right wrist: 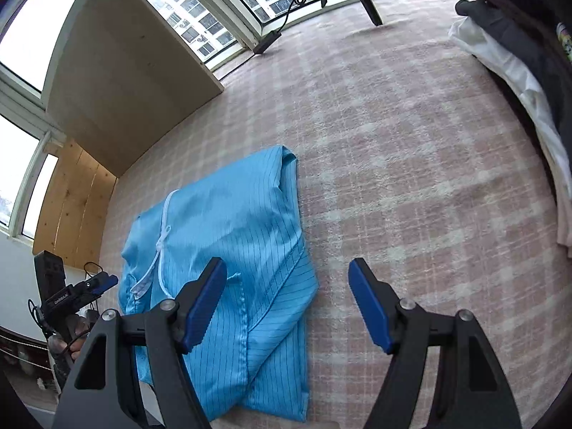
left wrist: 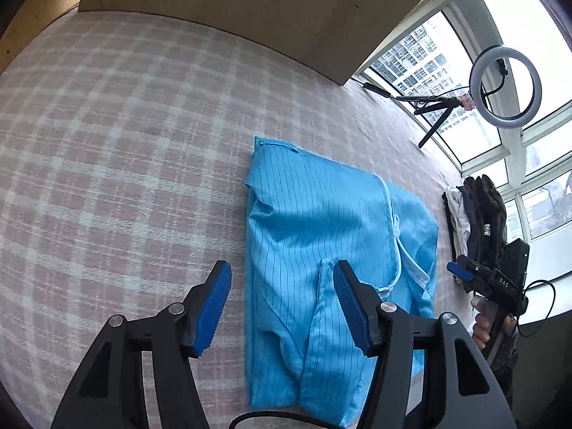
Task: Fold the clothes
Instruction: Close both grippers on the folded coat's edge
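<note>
Lying flat on the pink-checked blanket (left wrist: 125, 143), the blue striped garment (left wrist: 321, 232) is already folded into a rough rectangle, its white zipper (left wrist: 397, 236) running across the top layer. Both pairs of tongs hover above it, empty. The left tongs (left wrist: 282, 307) stand apart over the garment's near left edge, one pad above bare blanket and the other above the cloth. The right tongs (right wrist: 287, 304) are likewise apart, straddling the garment's right edge (right wrist: 304, 250), one pad over cloth and one over blanket. Neither touches the fabric, as far as the views show.

The sides seem to be folded in, with a loose flap (right wrist: 279, 318) lying crooked near the bottom, so the step in hand is probably the final fold or tidying. The next move would call for lowering each pair onto a near corner, closing on all layers together, then lifting evenly and carrying the edge toward the far end. A pile of other clothes (right wrist: 518, 71) waits well apart at the side.
</note>
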Motion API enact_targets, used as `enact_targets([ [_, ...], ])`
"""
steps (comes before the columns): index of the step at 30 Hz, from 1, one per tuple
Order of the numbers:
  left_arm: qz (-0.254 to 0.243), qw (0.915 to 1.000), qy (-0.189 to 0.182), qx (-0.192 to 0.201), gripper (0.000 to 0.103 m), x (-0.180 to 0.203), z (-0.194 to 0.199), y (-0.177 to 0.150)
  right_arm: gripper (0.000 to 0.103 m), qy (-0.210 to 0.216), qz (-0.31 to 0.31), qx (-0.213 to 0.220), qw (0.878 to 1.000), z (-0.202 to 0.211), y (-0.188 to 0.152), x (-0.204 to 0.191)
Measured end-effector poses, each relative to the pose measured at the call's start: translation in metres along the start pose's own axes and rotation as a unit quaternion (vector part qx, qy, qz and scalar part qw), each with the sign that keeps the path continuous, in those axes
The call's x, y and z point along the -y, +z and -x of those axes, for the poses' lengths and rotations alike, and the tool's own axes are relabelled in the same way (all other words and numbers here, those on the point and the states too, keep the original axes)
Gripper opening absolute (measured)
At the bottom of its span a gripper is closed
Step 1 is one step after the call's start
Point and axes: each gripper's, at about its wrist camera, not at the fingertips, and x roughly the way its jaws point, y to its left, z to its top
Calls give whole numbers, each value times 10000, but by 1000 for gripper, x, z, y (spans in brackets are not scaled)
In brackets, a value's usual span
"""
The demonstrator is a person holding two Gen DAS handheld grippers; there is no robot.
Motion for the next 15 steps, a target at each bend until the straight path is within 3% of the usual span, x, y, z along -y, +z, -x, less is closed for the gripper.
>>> enact_targets([
  [5, 3, 9995, -10, -305, 57, -4, -22, 4, 70, 232, -91, -299, 9992, -25, 7, 4],
  [9, -8, 9992, -52, -389, 57, -8, -30, 4, 70, 145, 13, -492, 9987, -39, 4, 2],
  [15, -131, 9981, -84, -592, 57, -4, -44, 3, 71, 204, 149, -406, 9989, -47, 2, -5],
])
